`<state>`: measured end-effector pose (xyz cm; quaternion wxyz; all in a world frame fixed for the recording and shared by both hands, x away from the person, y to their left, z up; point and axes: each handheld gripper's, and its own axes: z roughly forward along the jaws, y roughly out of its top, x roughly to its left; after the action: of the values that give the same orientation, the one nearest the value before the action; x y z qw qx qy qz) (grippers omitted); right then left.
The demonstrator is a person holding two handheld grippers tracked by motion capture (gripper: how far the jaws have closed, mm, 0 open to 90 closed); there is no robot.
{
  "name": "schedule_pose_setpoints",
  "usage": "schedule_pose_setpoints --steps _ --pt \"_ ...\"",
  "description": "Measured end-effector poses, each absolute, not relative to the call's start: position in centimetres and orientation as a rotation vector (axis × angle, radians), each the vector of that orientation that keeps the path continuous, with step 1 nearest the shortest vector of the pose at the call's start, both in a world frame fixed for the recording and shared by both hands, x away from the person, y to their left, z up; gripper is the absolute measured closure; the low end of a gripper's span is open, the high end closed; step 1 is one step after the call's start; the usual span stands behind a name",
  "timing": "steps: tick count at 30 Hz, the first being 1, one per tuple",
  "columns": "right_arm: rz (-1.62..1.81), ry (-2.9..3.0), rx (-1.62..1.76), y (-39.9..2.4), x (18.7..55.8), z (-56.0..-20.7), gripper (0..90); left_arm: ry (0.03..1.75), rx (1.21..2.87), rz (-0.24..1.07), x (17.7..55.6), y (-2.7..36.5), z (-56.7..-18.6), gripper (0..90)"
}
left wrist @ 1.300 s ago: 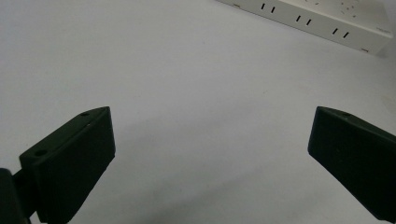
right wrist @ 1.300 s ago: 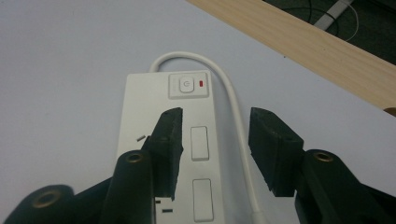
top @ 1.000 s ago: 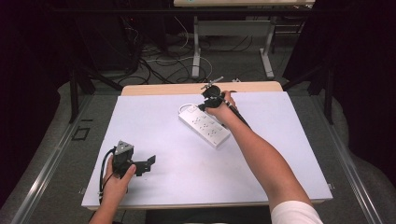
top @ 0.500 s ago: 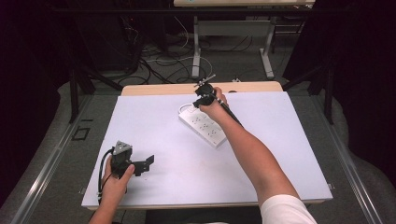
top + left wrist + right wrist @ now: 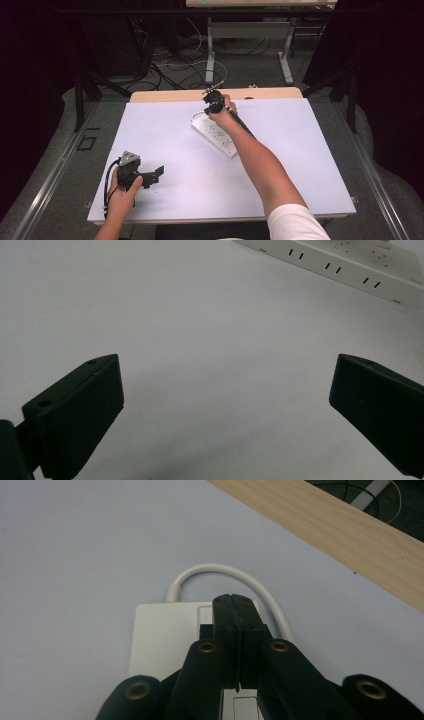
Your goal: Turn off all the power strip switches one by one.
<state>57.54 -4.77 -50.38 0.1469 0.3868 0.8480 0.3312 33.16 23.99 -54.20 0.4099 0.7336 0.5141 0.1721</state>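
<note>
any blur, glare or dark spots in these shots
High view: the table is evenly lit, the room around it nearly black. Left gripper view: the near black fingers are soft, the power strip fairly sharp. Right gripper view: the shut right gripper is a bit soft, with no glare.

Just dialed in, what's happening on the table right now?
The right gripper has just closed its fingers, with nothing between them, and points down at the cord end of the white power strip, apparently at its switch. The left gripper rests open near the table's front left.
</note>
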Motion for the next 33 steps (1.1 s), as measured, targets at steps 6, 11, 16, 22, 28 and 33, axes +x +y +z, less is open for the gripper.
schedule_pose_setpoints --steps 6,11,16,22,28,33 --pt "0.987 2.411 1.143 -4.7 58.1 -51.4 90.0 1.297 1.845 0.429 33.2 24.0 -54.3 0.9" --pt "0.998 2.413 1.154 -4.6 58.4 -52.2 90.0 1.295 1.845 0.428 33.2 24.0 -54.3 0.9" --pt "0.963 2.438 1.174 -4.2 58.4 -52.7 90.0 1.297 1.847 0.420 33.2 24.1 -54.3 1.0" --pt "1.008 2.410 1.166 -3.9 58.3 -53.0 90.0 1.294 1.850 0.425 33.2 24.0 -54.3 1.0" --pt "0.990 2.398 1.181 -4.0 58.1 -53.3 90.0 1.293 1.858 0.421 33.1 23.9 -54.3 1.0" --pt "0.947 2.412 1.196 -3.7 58.1 -53.0 90.0 1.292 1.857 0.424 33.1 23.9 -54.3 1.0"
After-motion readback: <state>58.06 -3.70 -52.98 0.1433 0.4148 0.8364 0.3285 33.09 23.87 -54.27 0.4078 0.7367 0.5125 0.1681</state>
